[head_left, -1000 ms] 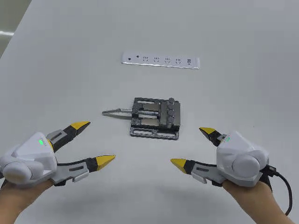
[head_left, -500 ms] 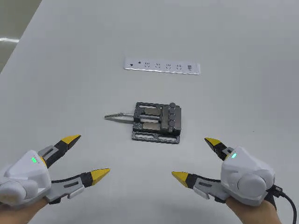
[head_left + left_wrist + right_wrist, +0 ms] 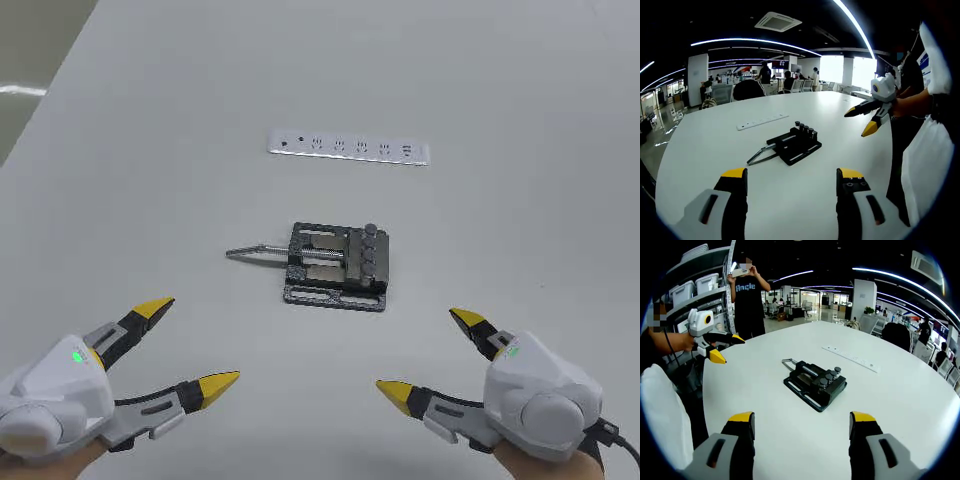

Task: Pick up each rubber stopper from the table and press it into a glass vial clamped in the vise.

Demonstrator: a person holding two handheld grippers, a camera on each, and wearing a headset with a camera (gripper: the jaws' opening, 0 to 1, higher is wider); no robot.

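The vise (image 3: pixel 337 268) stands on the white table (image 3: pixel 150 150), w/ its thin screw handle (image 3: pixel 255 252) sticking out from one side. Four dark stoppers (image 3: pixel 367 249) sit in a row in the vise, at the end opposite to the handle. The glass under them is too small to make out.

The left gripper (image 3: pixel 188 345) is held near the vise, on the handle side & closer to the person. Its jaws are spread wide w/ nothing between them. The right gripper (image 3: pixel 428 354) is held on the stopper side of the vise, also closer to the person, released the same way and holding nothing. Both are apart from the vise.

A power strip (image 3: pixel 348 146) lies beyond the vise, well apart from it. In the right gripper view the vise is ahead between the two jaws, & a person (image 3: pixel 747 290) w/ a phone stands past the table edge, far from the vise.
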